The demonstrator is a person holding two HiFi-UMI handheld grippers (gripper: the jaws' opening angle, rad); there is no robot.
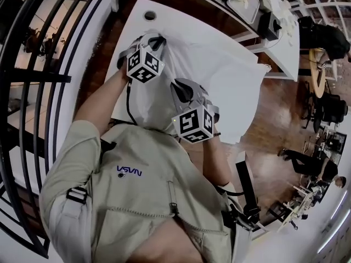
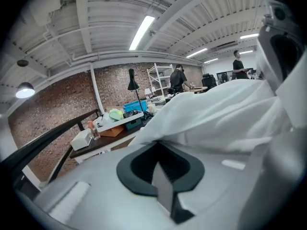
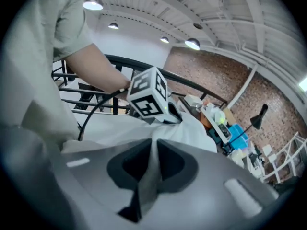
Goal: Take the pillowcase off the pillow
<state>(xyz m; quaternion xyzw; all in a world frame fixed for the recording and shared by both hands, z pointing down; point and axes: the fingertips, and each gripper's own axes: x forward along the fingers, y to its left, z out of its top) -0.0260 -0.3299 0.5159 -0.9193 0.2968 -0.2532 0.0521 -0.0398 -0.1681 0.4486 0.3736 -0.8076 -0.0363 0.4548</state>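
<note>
White tabletop [image 1: 134,21] above a wooden floor [image 1: 277,106] carried the pillowcase [image 1: 230,75], spread across it and puffed toward the far right. At its far left edge the left gripper [image 1: 154,40] had its jaws pressed together on a thin fold of the white cloth, which billowed up beyond the tips in the left gripper view. The right gripper [image 1: 184,90] sat nearer the person's jacket [image 1: 142,201], jaws likewise closed on a pinch of pillowcase. Cloth rose between the two grippers. Behind stood a brick wall [image 2: 53,104].
</note>
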